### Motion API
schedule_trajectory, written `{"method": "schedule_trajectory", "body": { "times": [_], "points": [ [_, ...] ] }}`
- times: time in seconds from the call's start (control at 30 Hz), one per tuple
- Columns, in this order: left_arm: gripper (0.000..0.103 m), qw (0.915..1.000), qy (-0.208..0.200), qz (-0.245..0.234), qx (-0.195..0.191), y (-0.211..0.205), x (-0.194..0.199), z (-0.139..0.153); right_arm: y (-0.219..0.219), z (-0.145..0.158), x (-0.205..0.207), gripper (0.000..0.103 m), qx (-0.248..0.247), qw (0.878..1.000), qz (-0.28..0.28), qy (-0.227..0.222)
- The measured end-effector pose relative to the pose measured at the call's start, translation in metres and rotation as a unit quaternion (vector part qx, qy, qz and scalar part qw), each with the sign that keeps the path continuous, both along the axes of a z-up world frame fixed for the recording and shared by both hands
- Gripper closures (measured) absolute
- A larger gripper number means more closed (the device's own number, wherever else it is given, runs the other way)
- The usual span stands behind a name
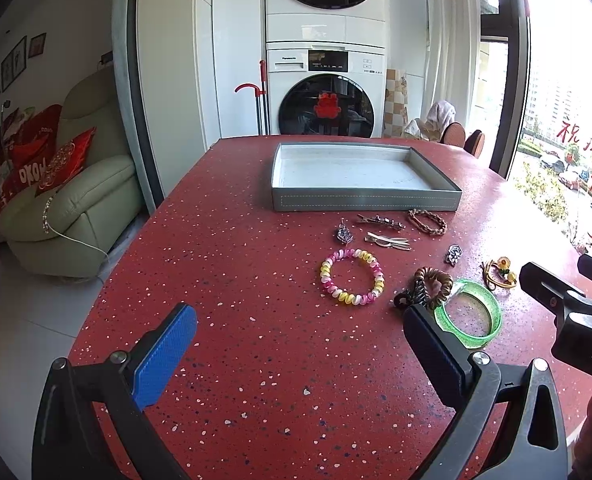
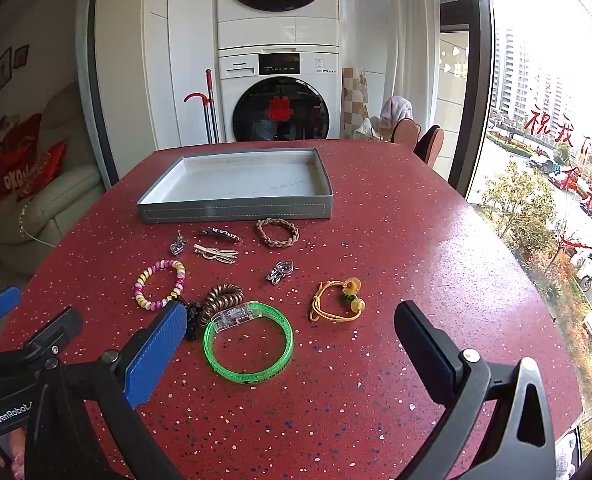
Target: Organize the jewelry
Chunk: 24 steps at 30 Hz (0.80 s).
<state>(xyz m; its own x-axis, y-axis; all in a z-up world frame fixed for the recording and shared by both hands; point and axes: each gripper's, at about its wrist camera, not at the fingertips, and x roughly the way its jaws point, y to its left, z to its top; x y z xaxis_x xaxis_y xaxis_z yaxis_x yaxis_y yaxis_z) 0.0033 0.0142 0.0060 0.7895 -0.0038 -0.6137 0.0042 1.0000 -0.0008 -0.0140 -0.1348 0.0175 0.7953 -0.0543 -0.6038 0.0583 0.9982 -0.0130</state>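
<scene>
An empty grey tray [image 1: 360, 202] [image 2: 236, 210] sits at the far side of the red speckled table [image 1: 256, 360] [image 2: 376, 380]. In front of it lie several pieces: a pink-yellow bead bracelet [image 1: 352, 277] [image 2: 159, 285], a green bangle [image 1: 470, 318] [image 2: 249, 342], a brown coil hair tie [image 1: 432, 284] [image 2: 221, 300], a braided brown bracelet [image 1: 427, 221] [image 2: 277, 232], hair clips [image 1: 388, 240] [image 2: 216, 254], a yellow flower tie [image 1: 501, 273] [image 2: 338, 300]. My left gripper [image 1: 296, 334] is open, near the bead bracelet. My right gripper [image 2: 292, 330] is open over the green bangle.
Stacked washing machines [image 1: 326, 92] [image 2: 278, 96] stand behind the table. A pale green sofa [image 1: 72, 200] with red cushions is at the left. A window [image 2: 556, 160] runs along the right. Chair backs [image 2: 420, 138] show past the table's far edge.
</scene>
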Motion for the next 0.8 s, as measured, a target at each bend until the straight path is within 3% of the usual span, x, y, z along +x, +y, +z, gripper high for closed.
{"method": "schedule_trajectory", "body": {
  "times": [0.8],
  "points": [
    [0.0, 1.0, 0.003, 0.0, -0.001, -0.0009, 0.0028, -0.0027, 0.0019, 0.0002, 0.0011, 0.0, -0.002, 1.0, 0.002, -0.001]
  ]
}}
